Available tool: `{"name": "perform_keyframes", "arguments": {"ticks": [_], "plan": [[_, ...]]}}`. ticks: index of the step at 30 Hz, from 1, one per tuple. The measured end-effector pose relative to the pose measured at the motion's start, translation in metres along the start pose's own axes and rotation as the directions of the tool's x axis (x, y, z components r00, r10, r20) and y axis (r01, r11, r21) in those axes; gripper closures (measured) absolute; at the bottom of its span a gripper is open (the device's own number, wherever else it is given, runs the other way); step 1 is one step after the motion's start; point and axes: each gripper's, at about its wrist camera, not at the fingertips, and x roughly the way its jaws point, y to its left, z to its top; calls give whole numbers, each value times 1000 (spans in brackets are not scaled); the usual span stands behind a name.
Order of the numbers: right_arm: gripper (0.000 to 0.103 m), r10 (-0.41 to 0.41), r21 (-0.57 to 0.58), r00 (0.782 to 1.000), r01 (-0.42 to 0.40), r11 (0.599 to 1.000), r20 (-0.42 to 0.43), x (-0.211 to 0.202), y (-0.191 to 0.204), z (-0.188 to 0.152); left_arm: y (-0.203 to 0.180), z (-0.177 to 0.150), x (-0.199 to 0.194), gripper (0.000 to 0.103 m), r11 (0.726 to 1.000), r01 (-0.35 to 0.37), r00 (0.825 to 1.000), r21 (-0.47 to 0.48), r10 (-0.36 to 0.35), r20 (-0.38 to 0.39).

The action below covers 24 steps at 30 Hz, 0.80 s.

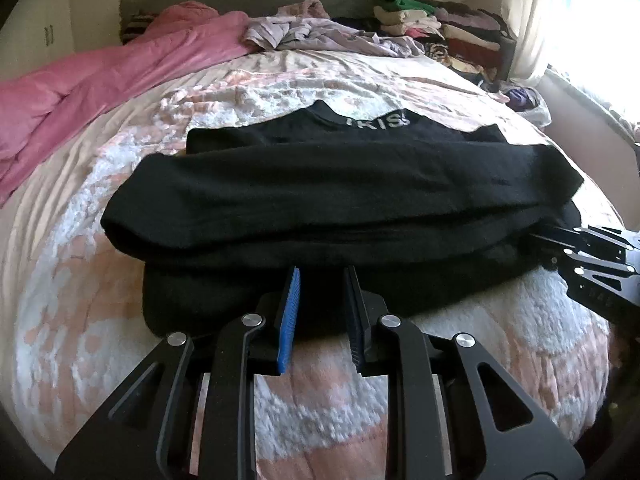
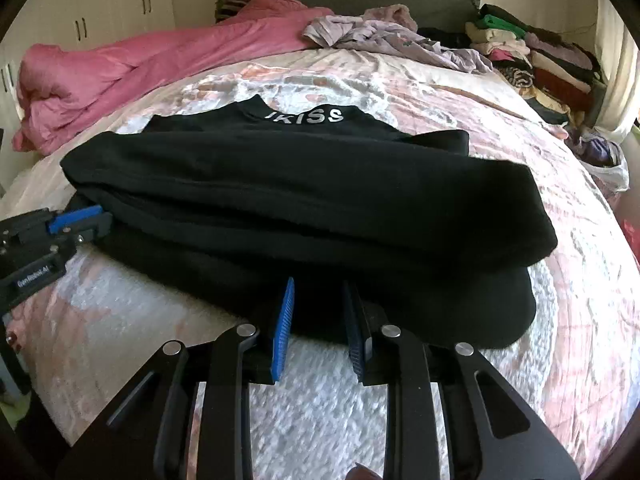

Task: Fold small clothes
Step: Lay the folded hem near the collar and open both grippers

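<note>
A black garment [image 1: 340, 200] with white letters at its collar lies on the bed, partly folded, its sleeves laid across the body; it also shows in the right wrist view [image 2: 304, 200]. My left gripper [image 1: 322, 276] is open, its fingertips at the garment's near hem, left part. My right gripper [image 2: 318, 286] is open, its fingertips at the near hem, right part. Each gripper shows at the edge of the other's view: the right one [image 1: 592, 252], the left one [image 2: 76, 216]. No cloth is pinched between either pair of fingers.
The bed has a pink and white patterned cover [image 1: 100, 300]. A pink duvet [image 1: 120, 76] is bunched at the far left. Loose lilac clothes [image 1: 320, 34] and stacks of folded clothes [image 1: 448, 28] lie at the headboard end. A window is at the right.
</note>
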Motion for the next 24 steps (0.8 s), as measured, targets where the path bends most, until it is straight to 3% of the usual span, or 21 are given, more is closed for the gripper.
{"name": "perform_keyframes", "arguments": {"ticks": [9,13,24], "plan": [[79,-18,-6,999,18,1000,42,12,-11,34,9,24,3,87,1000,13,1000,-27,-12,28],[79,-21,11,999,21,1000,41,21,-19,47,20,38,3,74,997,15,999,-72,-12,39],[79,-22,68,999,19,998,40,44,-35,84,54,72,33,74,990,-28,1000,-135,29,6]]}}
